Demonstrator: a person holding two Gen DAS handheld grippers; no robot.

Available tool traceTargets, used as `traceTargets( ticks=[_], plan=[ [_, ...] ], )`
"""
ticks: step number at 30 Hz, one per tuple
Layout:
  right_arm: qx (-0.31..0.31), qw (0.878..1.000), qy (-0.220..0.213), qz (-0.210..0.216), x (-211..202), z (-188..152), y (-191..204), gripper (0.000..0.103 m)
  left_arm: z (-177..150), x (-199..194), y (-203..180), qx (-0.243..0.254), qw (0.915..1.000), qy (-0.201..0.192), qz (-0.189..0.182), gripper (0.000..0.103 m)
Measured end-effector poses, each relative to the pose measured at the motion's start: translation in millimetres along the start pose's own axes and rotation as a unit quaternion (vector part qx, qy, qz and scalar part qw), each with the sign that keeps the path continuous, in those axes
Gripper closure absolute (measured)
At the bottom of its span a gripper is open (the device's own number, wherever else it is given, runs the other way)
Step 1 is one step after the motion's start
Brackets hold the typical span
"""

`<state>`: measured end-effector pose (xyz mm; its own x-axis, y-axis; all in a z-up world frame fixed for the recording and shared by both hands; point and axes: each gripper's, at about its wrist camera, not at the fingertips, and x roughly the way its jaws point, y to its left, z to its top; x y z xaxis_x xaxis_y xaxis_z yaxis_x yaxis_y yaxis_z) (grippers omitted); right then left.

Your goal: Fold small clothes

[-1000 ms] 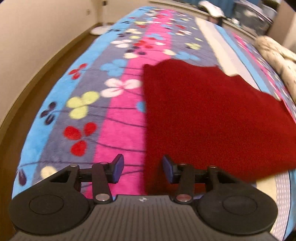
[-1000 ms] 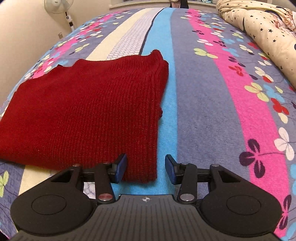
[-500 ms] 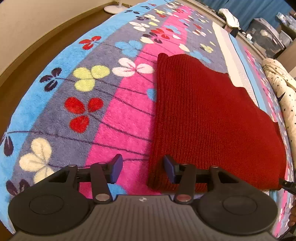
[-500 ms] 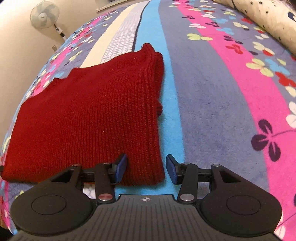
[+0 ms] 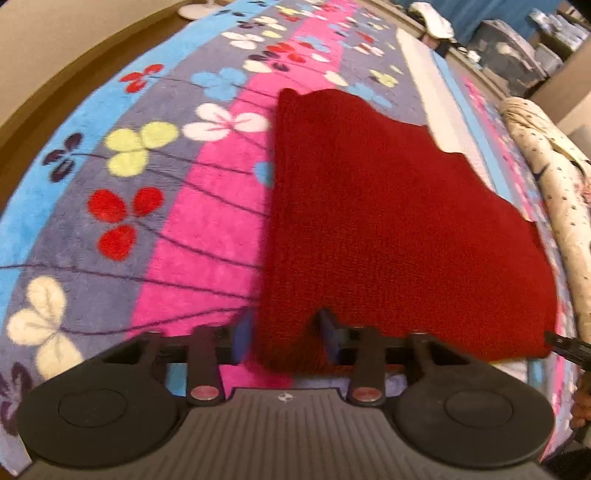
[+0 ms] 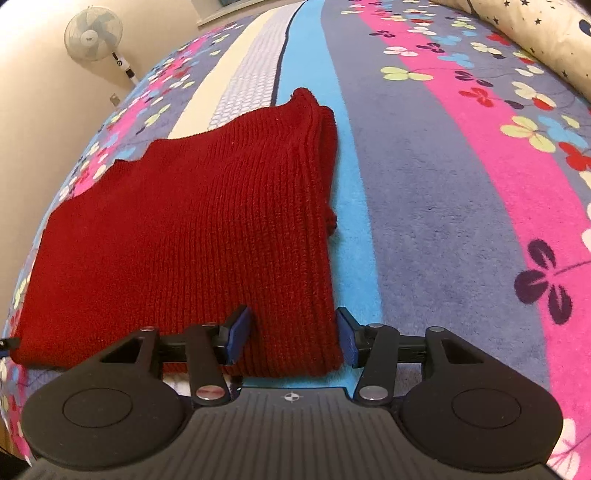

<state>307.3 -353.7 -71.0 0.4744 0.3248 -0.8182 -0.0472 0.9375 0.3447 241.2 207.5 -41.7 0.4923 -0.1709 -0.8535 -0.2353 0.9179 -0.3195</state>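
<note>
A dark red knit sweater (image 5: 388, 221) lies folded flat on the flowered bed blanket (image 5: 177, 229). In the left wrist view, my left gripper (image 5: 284, 338) is open with its blue pads on either side of the sweater's near left corner. In the right wrist view the sweater (image 6: 207, 236) fills the left half. My right gripper (image 6: 293, 338) is open and straddles the sweater's near right corner, the folded edge between the pads. Neither gripper has closed on the fabric.
A cream star-print duvet (image 5: 554, 177) lies along the bed's right side and shows in the right wrist view (image 6: 546, 33). A standing fan (image 6: 94, 37) is by the wall. Storage boxes (image 5: 517, 51) stand beyond the bed's far end.
Both grippers have moved forward and down onto the sweater's near edge, so each corner now sits between the open pads. The sweater has not moved.
</note>
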Motion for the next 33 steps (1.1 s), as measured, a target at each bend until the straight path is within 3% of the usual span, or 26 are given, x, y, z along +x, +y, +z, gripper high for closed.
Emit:
traceTargets(
  ticks=[1, 5, 6, 11, 14, 16, 19, 22, 24, 26, 29, 31, 33],
  plan=[
    [-0.001, 1.0, 0.0, -0.001, 0.1, 0.0, 0.0, 0.052, -0.5, -1.0, -1.5, 0.008, 1.0, -0.004, 0.003, 0.072],
    [-0.016, 1.0, -0.014, -0.008, -3.9, 0.5, 1.6, 0.088, -2.1, -5.0, -7.3, 0.032, 0.9994, -0.014, 0.004, 0.086],
    [-0.012, 1.0, -0.019, -0.001, -6.5, 1.3, 0.3, 0.089, -1.9, -7.2, -7.4, 0.033, 0.9993, -0.018, 0.003, 0.087],
    [0.003, 0.998, -0.061, 0.02, -28.3, 5.3, -7.9, 0.091, -0.7, -37.4, -4.3, 0.014, 0.9974, -0.061, -0.037, 0.089],
    [0.031, 0.993, -0.1, 0.059, -51.0, 5.7, -16.2, 0.091, -0.1, -51.4, 2.6, -0.003, 0.9945, -0.08, -0.067, 0.089],
    [0.025, 0.996, -0.077, 0.043, -44.5, 3.7, -18.5, 0.091, 1.3, -36.5, 4.8, -0.002, 0.9984, -0.044, -0.034, 0.088],
    [0.031, 0.999, -0.008, 0.02, -19.8, 0.4, -22.3, 0.091, -1.0, -12.9, -3.5, 0.014, 0.9999, 0.005, 0.005, 0.087],
    [0.015, 0.999, -0.031, 0.002, -26.0, 2.9, -13.3, 0.087, 1.6, -20.2, -15.1, 0.036, 0.9985, -0.027, 0.031, 0.082],
    [-0.001, 0.997, -0.076, -0.022, -38.9, 4.5, -6.2, 0.084, 2.6, -28.8, -23.6, 0.063, 0.9946, -0.062, 0.055, 0.076],
    [-0.019, 0.991, -0.128, -0.033, -52.9, 4.2, 1.2, 0.084, 1.7, -36.1, -36.0, 0.1, 0.9871, -0.1, 0.076, 0.076],
    [-0.043, 0.985, -0.164, -0.01, -61.2, 1.8, 4.9, 0.084, 2.1, -41.2, -44.1, 0.125, 0.9833, -0.122, 0.05, 0.076],
    [-0.065, 0.986, -0.15, 0.018, -54.8, 1.8, 7.1, 0.084, -1.1, -37.2, -50.2, 0.137, 0.984, -0.111, 0.026, 0.076],
    [-0.094, 0.99, -0.105, 0.007, -37.5, 0.8, 11.5, 0.082, -3.2, -23.6, -55.8, 0.155, 0.9843, -0.077, 0.037, 0.075]
  ],
)
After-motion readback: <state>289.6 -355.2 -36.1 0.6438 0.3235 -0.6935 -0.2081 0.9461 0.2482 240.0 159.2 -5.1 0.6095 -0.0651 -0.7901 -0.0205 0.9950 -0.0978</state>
